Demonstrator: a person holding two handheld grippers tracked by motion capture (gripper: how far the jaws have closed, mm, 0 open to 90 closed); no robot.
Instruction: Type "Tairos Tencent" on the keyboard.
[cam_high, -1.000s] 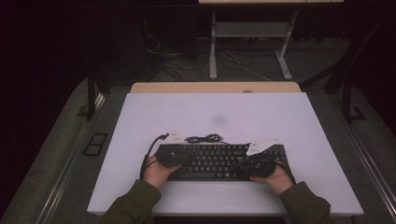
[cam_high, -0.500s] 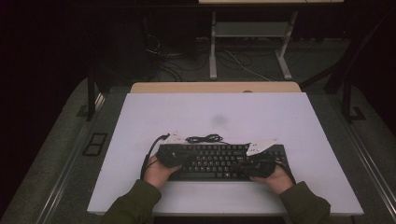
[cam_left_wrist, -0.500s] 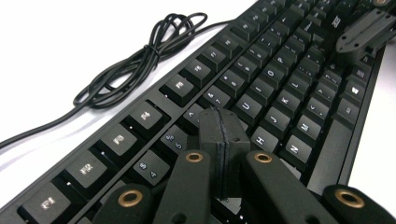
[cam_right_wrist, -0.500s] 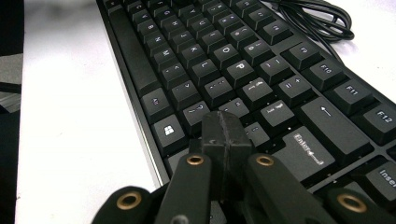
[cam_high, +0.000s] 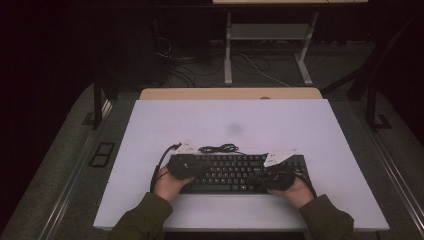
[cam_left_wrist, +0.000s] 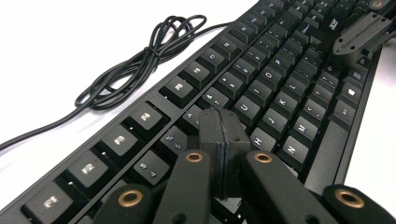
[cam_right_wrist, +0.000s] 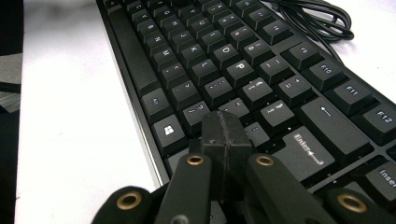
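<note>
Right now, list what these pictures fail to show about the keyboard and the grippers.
- High view: keyboard key legends, too small to read.
- Left gripper view: the key under the left gripper, hidden by its shut jaws; whether it presses, unclear.
- Right gripper view: the key under the right gripper, likewise hidden.
- Cable: its far end, cut off by the left edge.

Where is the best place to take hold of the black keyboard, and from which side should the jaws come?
Probably the keyboard by its two short ends, one gripper at each, coming in level from the sides: it lies flat, long and thin, and its bundled cable lies behind it.
</note>
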